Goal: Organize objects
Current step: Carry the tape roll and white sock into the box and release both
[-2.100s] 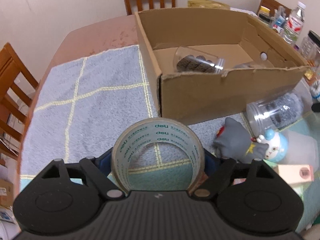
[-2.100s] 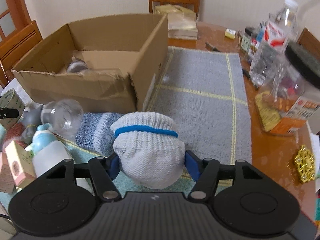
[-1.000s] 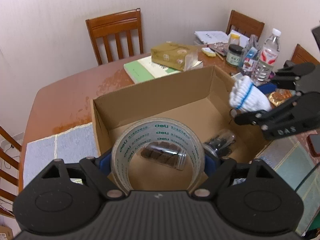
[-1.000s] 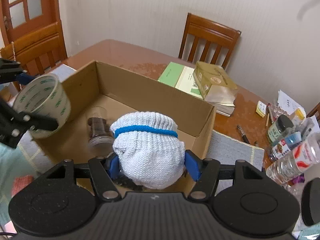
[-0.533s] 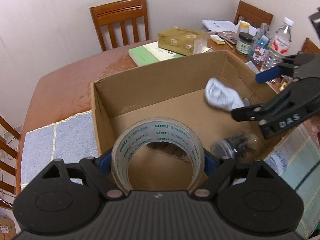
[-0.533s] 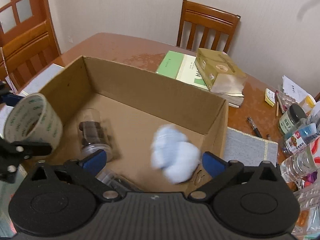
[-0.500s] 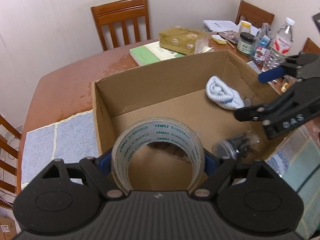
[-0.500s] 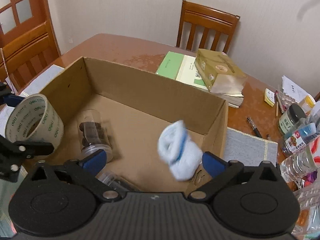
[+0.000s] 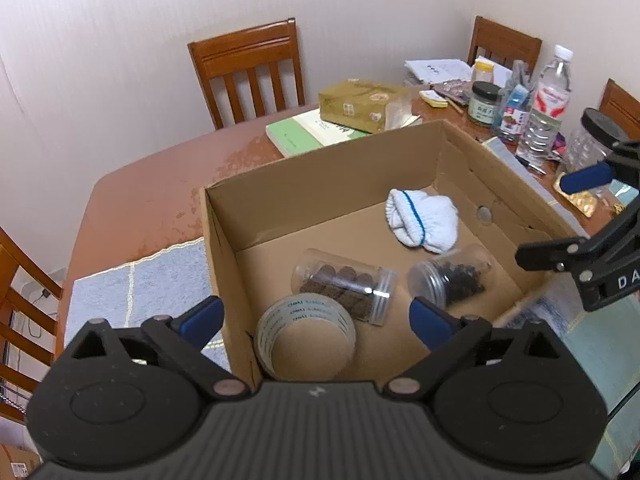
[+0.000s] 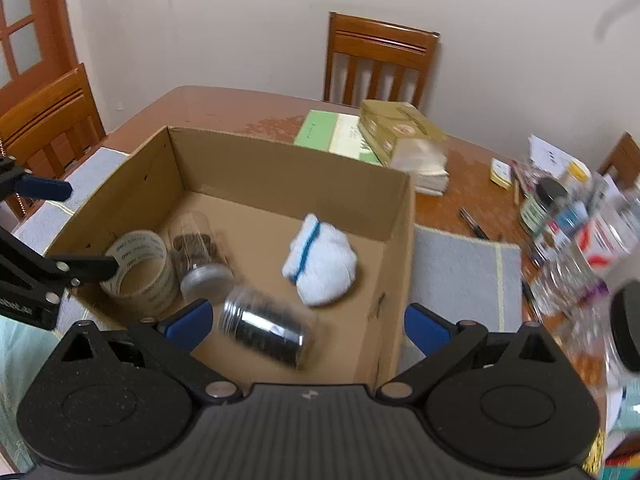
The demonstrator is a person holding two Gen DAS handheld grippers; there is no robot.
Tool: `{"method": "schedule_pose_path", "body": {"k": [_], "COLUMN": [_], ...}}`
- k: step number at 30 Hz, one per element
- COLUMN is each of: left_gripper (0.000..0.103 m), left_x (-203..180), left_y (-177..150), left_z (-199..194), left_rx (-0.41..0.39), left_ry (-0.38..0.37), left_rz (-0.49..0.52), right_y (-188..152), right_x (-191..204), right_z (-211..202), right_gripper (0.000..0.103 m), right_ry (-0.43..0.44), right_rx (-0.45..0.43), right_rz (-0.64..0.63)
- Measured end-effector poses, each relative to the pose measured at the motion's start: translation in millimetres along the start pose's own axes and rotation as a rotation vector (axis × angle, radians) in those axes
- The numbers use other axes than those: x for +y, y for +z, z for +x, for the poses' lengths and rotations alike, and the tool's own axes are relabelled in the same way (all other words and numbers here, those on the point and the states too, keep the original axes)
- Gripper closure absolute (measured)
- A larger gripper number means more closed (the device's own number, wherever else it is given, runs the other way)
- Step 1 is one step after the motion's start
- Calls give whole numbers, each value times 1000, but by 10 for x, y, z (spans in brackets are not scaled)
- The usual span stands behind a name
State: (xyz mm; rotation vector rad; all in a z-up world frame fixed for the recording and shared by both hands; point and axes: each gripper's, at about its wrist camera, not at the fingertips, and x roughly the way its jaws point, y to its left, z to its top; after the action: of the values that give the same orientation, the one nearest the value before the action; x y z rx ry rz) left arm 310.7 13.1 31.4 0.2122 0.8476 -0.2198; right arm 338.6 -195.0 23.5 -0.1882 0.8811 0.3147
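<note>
Now the left gripper (image 9: 316, 318) is spreading its jaws, the tape roll (image 9: 306, 334) lying loose below them in the cardboard box (image 9: 320, 160). Meanwhile the right gripper (image 10: 306, 328) gapes wide and empty; the white sock (image 10: 320, 264) rests on the box floor.

The cardboard box (image 9: 448, 152) is plain brown, and the balled sock (image 9: 424, 222) in it is white with one thin blue stripe. The tape roll (image 9: 306, 330) is translucent tan with green lettering, the towel (image 9: 140, 292) grey-blue with pale yellow lines, the table (image 9: 160, 196) reddish-brown.
</note>
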Motion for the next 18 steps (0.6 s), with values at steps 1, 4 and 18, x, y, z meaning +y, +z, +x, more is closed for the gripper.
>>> {"method": "schedule_pose_path", "body": {"k": [1, 4, 18], "left_gripper": [4, 4, 4], "left_x": [-6, -32, -197], "left_y": [-26, -143, -877], "left_z": [-40, -165, -529], "left_rx": [-3, -14, 34], "left_ry": [0, 2, -33], "left_rz": [2, 10, 16], "right_y": [-48, -214, -1031], "right_x": [7, 34, 345], "right_z": [-38, -150, -248], "right_gripper": [0, 0, 0], "right_ry": [-4, -22, -88], "right_rx": [1, 0, 86], "right_rz": [5, 29, 166]}}
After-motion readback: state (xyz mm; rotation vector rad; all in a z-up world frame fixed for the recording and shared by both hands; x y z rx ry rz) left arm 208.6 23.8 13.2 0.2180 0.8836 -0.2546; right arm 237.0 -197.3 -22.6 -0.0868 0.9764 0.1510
